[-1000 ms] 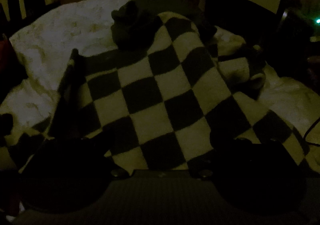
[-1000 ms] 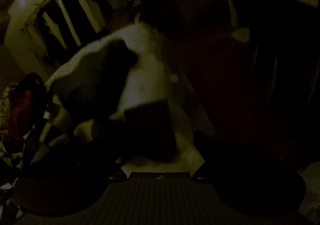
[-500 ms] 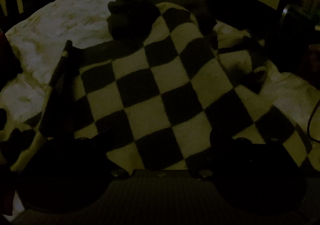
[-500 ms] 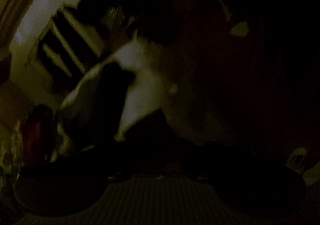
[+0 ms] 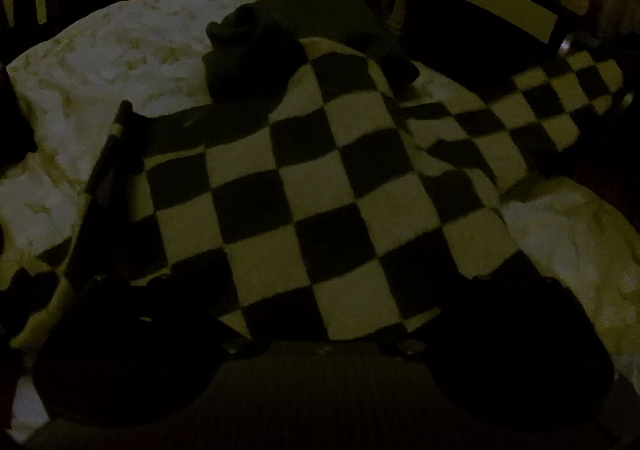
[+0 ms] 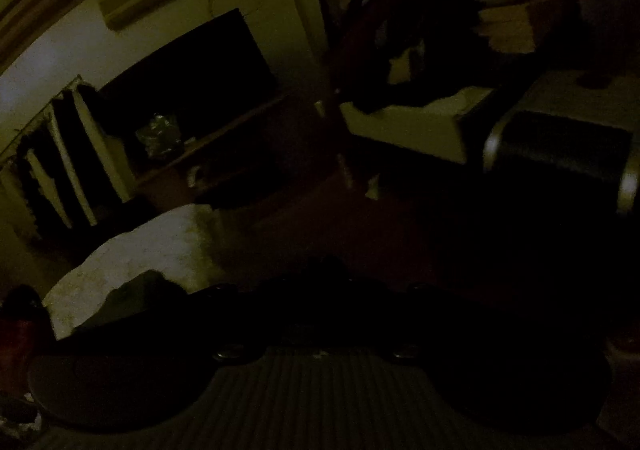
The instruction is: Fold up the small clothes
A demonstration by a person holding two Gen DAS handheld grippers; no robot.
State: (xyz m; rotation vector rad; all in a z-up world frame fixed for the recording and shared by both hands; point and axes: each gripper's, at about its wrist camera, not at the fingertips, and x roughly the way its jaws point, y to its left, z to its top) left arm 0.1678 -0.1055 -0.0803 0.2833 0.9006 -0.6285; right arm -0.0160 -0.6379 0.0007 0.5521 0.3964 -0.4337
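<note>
A black-and-white checkered garment (image 5: 304, 186) lies spread on the white bedcover (image 5: 80, 66) in the left wrist view. My left gripper (image 5: 316, 290) hovers over its near hem, fingers wide apart and open, with cloth lying between them. One checkered sleeve (image 5: 552, 98) stretches up and out to the far right, taut. In the right wrist view my right gripper (image 6: 320, 282) is lifted and aimed across the dark room. Its jaws are shut together, and the cloth between them is too dark to make out.
A dark bundle of clothes (image 5: 248, 50) rests at the garment's far end. The garment's left edge (image 5: 116, 146) stands up in a fold. Beyond the bed are a shelf unit (image 6: 180, 110), a chair (image 6: 560, 154) and a pale box (image 6: 404, 126).
The right gripper has shut and risen, its view swinging from the bed to the room. The right sleeve has been drawn out and up to the right. The left gripper has stayed put.
</note>
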